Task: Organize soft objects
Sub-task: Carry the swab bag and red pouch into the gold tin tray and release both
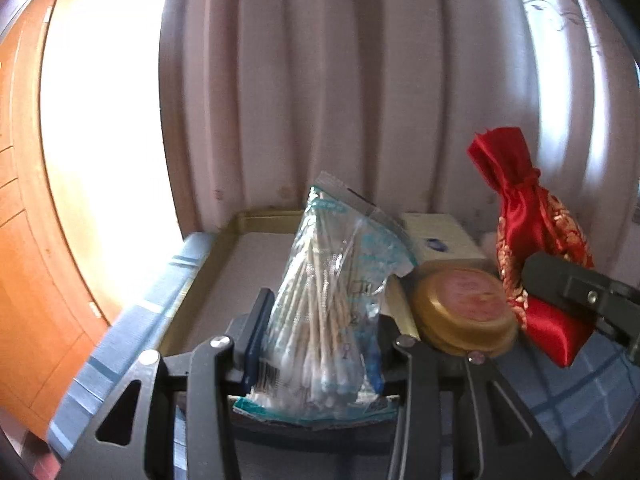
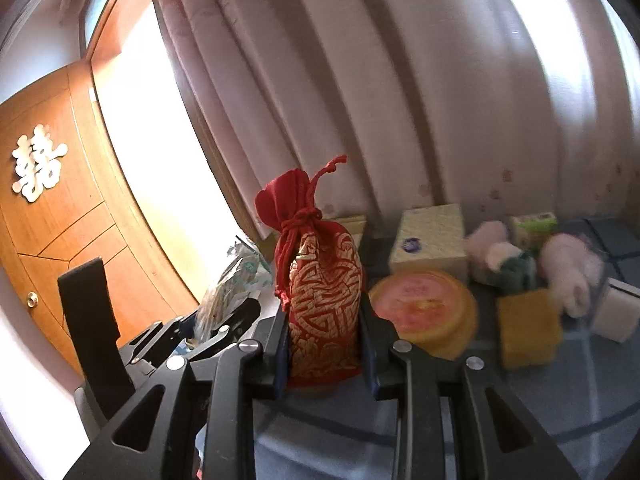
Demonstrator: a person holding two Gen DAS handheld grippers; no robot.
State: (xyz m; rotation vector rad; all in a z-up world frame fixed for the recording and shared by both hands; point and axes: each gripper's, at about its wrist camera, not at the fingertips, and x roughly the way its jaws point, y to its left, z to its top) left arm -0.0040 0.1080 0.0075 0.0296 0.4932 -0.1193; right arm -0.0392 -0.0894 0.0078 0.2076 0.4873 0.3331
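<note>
- Pleated curtain (image 1: 320, 80) behind blue checked tabletop (image 2: 580, 400)
- Left gripper (image 1: 320, 344) clamped on cotton swab bag (image 1: 332, 300)
- Right gripper (image 2: 324, 356) clamped on red drawstring pouch (image 2: 324, 280)

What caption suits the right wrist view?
Right gripper holding a red and gold brocade drawstring pouch upright above the blue checked tabletop.

A white double-happiness character, 囍 (image 2: 38, 164), hangs on the wooden door (image 2: 80, 240). The swab bag (image 1: 328, 312) carries a barcode (image 1: 269, 376) near its bottom edge and blue print too blurred to read. The tissue box (image 2: 432, 244) bears a small blue logo (image 2: 411, 245), unreadable. The round tin's (image 2: 426, 308) pink lid print is illegible.
</note>
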